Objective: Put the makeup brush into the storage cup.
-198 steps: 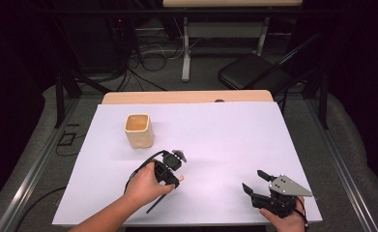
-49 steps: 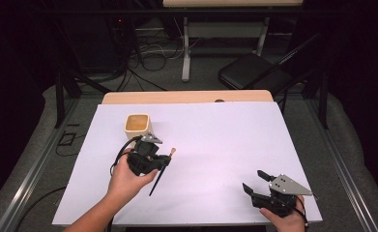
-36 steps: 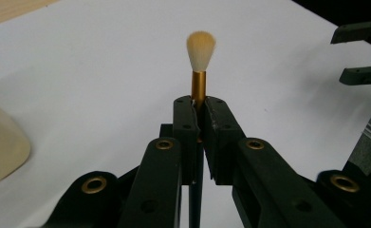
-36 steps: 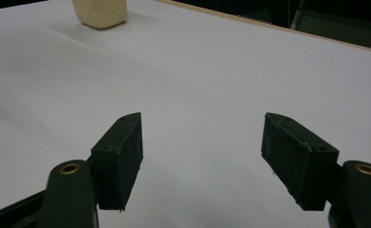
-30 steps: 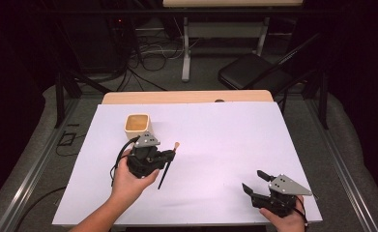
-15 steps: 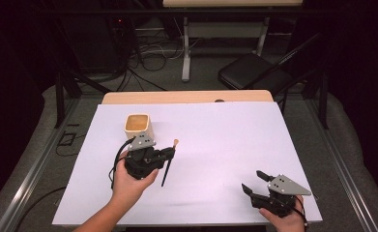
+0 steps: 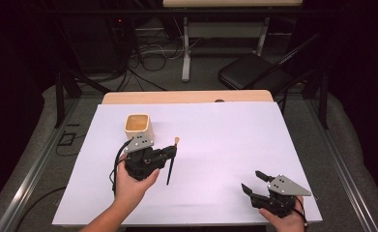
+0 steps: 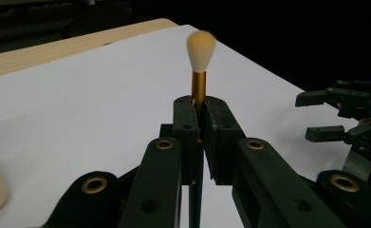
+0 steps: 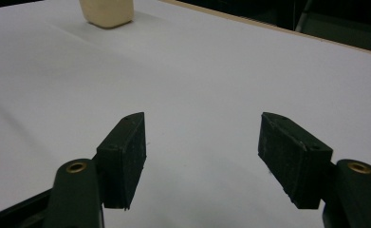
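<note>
The left tool [image 7: 169, 152] grips the brush [image 8: 200, 64], now lifted nearer the cup [image 7: 138, 126]. The right tool [image 9: 202, 145] rests open.

Matt white sheet [image 7: 235, 145], paper-like and smooth, over the tabletop; bare pale wood [image 7: 186, 96] along the far edge. Near the far left corner, a cream cup [image 7: 138, 126], matt, looking like plastic or ceramic. Clamped in the left gripper [image 8: 198, 114]: a brush [image 8: 200, 71] with soft, fluffy pale bristles, a satin gold metal ferrule and a slim black handle. Right gripper [image 9: 202, 142] of matt black plastic, slightly rough pads [image 9: 126, 152], brass-coloured rivets, flat grey plate on top.
</note>
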The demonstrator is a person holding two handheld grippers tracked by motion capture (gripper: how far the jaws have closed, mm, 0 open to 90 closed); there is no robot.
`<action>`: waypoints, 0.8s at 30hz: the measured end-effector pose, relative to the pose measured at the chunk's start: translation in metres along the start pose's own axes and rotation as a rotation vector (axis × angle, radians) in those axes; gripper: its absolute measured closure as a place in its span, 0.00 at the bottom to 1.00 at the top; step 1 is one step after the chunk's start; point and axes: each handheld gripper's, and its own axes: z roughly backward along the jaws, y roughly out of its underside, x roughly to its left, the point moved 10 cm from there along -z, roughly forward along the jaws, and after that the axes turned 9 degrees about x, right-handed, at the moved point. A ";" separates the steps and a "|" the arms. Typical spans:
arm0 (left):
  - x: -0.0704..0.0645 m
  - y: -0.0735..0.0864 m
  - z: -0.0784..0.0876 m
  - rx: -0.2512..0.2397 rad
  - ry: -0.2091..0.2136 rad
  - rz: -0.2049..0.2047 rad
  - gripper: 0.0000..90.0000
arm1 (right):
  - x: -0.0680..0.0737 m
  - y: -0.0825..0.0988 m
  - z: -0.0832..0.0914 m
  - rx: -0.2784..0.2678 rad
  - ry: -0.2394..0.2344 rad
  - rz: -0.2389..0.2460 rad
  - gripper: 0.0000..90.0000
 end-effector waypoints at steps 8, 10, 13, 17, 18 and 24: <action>-0.002 -0.002 -0.001 -0.041 0.026 0.033 0.93 | 0.004 -0.002 -0.001 -0.007 -0.014 0.018 0.41; -0.003 -0.002 -0.002 -0.048 0.031 0.035 0.93 | 0.005 -0.001 -0.001 0.003 -0.017 0.016 0.41; -0.003 -0.003 -0.002 -0.064 0.040 0.042 0.93 | 0.006 -0.004 -0.001 0.001 -0.023 0.015 0.41; -0.003 -0.004 -0.003 -0.080 0.053 0.058 0.93 | 0.010 -0.009 -0.001 -0.003 -0.037 0.016 0.43; -0.003 -0.004 -0.003 -0.085 0.056 0.059 0.93 | 0.011 -0.010 -0.002 0.000 -0.033 0.017 0.43; -0.003 -0.006 -0.001 -0.105 0.066 0.073 0.93 | 0.011 -0.015 -0.003 0.013 -0.048 0.015 0.45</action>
